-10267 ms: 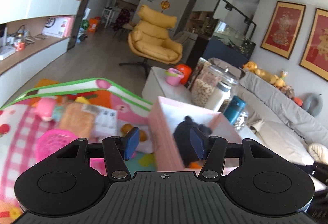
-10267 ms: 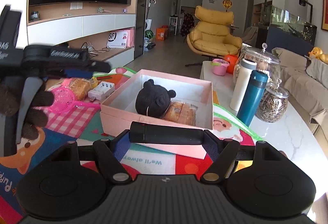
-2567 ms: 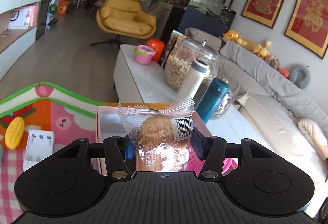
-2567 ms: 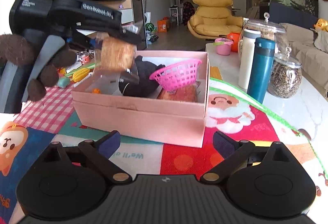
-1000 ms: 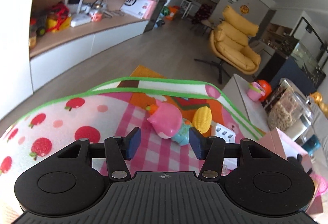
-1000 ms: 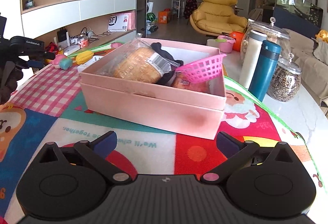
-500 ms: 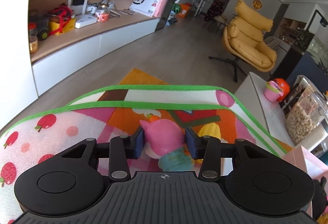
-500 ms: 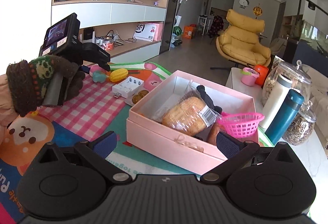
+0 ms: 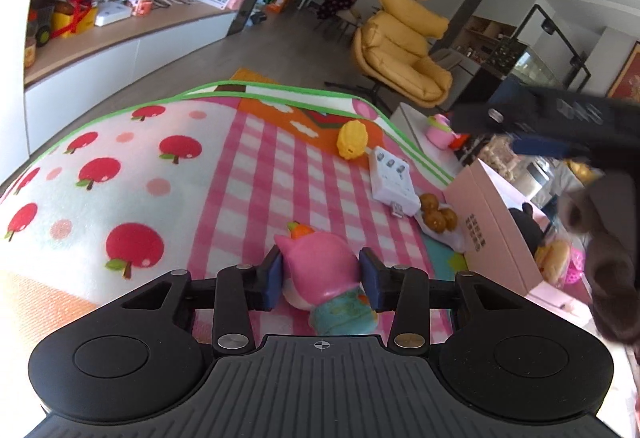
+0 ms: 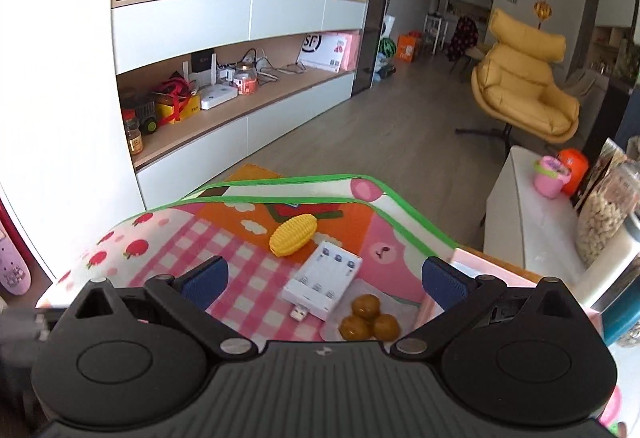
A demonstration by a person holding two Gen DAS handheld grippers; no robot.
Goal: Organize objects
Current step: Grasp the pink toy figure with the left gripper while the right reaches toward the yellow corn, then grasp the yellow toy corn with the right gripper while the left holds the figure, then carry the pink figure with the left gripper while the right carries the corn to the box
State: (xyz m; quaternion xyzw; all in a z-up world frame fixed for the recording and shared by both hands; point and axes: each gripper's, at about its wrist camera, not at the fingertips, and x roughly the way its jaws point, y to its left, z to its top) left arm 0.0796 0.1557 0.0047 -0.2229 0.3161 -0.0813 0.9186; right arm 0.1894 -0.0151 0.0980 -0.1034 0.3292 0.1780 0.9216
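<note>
My left gripper (image 9: 320,274) is shut on a pink and teal toy figure (image 9: 316,262), both blue pads pressed on its sides, over the pink checked mat (image 9: 248,173). My right gripper (image 10: 324,280) is open with nothing between its fingers. It hangs above a white battery charger (image 10: 324,284) and a packet of brown balls (image 10: 368,318), with a yellow corn toy (image 10: 294,240) just beyond. The left wrist view shows it at the upper right, held by a gloved hand (image 9: 608,258). The pink box (image 9: 488,222) at the right holds a black plush, wrapped bread and a pink basket.
The mat's green edge (image 10: 280,181) drops to the wooden floor. A white side table (image 10: 532,222) at the right carries a pink cup (image 10: 550,179) and a jar of nuts (image 10: 604,213). A yellow armchair (image 10: 524,85) and a low shelf unit (image 10: 224,105) stand further back.
My left gripper has closed on the pink toy and drawn it back from the corn toy. My right gripper has swung left from the pink box to above the charger.
</note>
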